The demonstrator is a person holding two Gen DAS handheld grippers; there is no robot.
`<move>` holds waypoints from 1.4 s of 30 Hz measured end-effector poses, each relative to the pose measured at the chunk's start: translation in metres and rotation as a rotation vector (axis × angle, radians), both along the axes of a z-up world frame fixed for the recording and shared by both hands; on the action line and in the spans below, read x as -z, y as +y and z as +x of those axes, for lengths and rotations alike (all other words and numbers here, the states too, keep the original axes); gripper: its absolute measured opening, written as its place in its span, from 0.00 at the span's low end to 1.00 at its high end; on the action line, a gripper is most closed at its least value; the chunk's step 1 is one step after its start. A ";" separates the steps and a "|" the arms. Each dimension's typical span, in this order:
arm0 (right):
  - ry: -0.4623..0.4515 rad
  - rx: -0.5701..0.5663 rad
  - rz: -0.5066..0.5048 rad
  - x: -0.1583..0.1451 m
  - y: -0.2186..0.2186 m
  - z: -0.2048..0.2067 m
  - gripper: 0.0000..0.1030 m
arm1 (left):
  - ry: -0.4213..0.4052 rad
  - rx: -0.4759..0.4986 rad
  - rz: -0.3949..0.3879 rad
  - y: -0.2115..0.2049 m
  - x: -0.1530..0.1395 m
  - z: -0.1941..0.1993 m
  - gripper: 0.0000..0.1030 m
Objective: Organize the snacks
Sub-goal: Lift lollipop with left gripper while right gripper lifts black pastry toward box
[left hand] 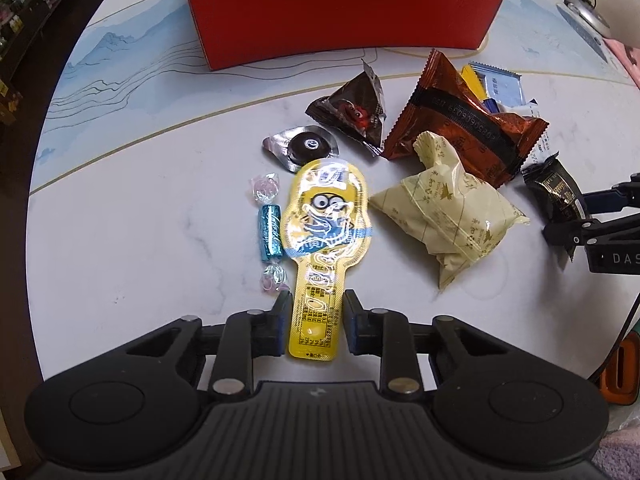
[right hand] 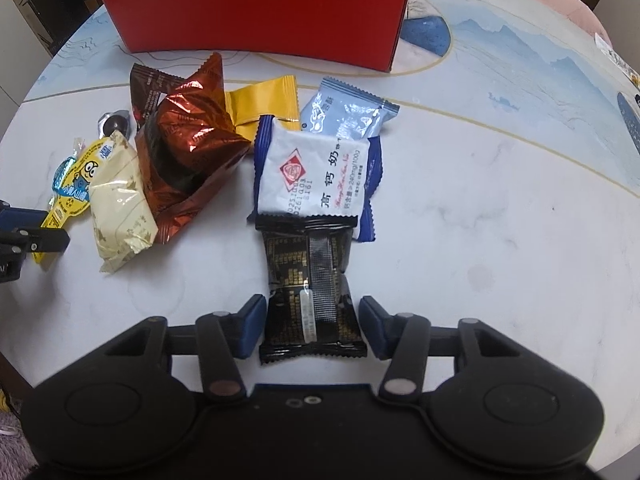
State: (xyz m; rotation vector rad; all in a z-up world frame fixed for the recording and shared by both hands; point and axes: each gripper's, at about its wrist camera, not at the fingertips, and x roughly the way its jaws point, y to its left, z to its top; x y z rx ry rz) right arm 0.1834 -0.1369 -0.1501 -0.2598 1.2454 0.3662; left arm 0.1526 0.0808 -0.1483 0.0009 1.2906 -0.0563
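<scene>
A yellow cartoon lollipop packet (left hand: 326,216) lies flat on the white marble table (left hand: 160,220). My left gripper (left hand: 316,320) points down over its narrow handle end, and both pads touch the handle's edges. A black and gold snack packet (right hand: 310,280) lies below a white and blue milk-candy packet (right hand: 316,176). My right gripper (right hand: 312,328) straddles the black packet's near end, with a pad against each side. A red open box (left hand: 344,12) stands at the back of the table, also the red box (right hand: 256,8) in the right wrist view.
Around them lie a blue twisted candy (left hand: 269,232), a round dark chocolate (left hand: 310,146), a dark triangular pack (left hand: 352,110), a copper foil bag (left hand: 460,120), a cream pack (left hand: 448,216), a yellow packet (right hand: 264,108) and a pale blue packet (right hand: 344,114). A lamp base (left hand: 588,8) stands far right.
</scene>
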 end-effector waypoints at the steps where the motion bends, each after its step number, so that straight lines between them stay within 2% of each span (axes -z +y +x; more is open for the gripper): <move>1: -0.001 -0.001 0.000 0.000 0.000 0.000 0.46 | 0.000 -0.001 -0.001 0.000 0.000 0.000 0.24; 13: 0.025 0.036 0.058 -0.009 -0.008 -0.005 0.37 | 0.036 -0.032 -0.048 0.005 -0.007 -0.001 0.23; 24: 0.015 0.034 0.083 -0.022 -0.013 -0.022 0.34 | 0.034 -0.033 -0.077 0.008 -0.024 -0.008 0.23; 30: 0.002 0.033 0.105 -0.034 -0.015 -0.027 0.33 | 0.037 -0.074 -0.113 0.018 -0.029 -0.011 0.23; 42: -0.047 0.013 0.144 -0.070 -0.013 -0.026 0.33 | -0.023 -0.059 -0.113 0.021 -0.064 -0.009 0.22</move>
